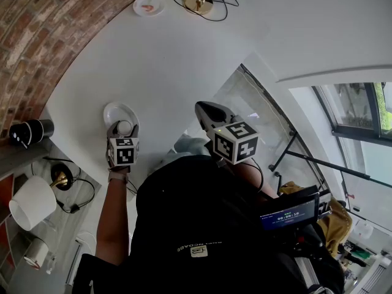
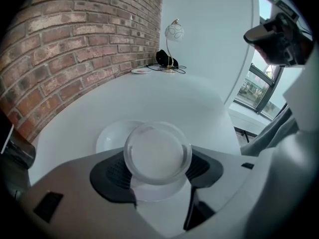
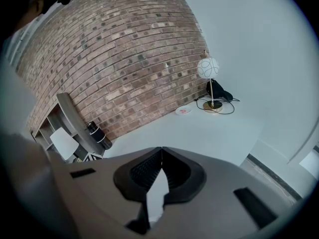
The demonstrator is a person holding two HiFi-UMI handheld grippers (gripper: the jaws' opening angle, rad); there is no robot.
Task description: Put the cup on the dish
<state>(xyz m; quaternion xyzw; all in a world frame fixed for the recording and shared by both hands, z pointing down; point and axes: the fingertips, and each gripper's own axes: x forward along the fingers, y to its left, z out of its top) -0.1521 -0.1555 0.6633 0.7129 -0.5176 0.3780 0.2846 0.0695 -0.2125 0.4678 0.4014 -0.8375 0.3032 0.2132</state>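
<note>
My left gripper is shut on a translucent white cup, which hangs just over the near rim of a white dish on the white table. In the left gripper view the cup sits between the two black pads, and the dish shows behind and below it. I cannot tell whether the cup touches the dish. My right gripper hovers to the right of the dish, apart from it. Its jaws meet at the tips with nothing between them.
A globe lamp with a black cable and a small red-patterned plate stand at the table's far end by the brick wall. A black cylinder and a white lampshade sit at left. The table's edge runs along the right.
</note>
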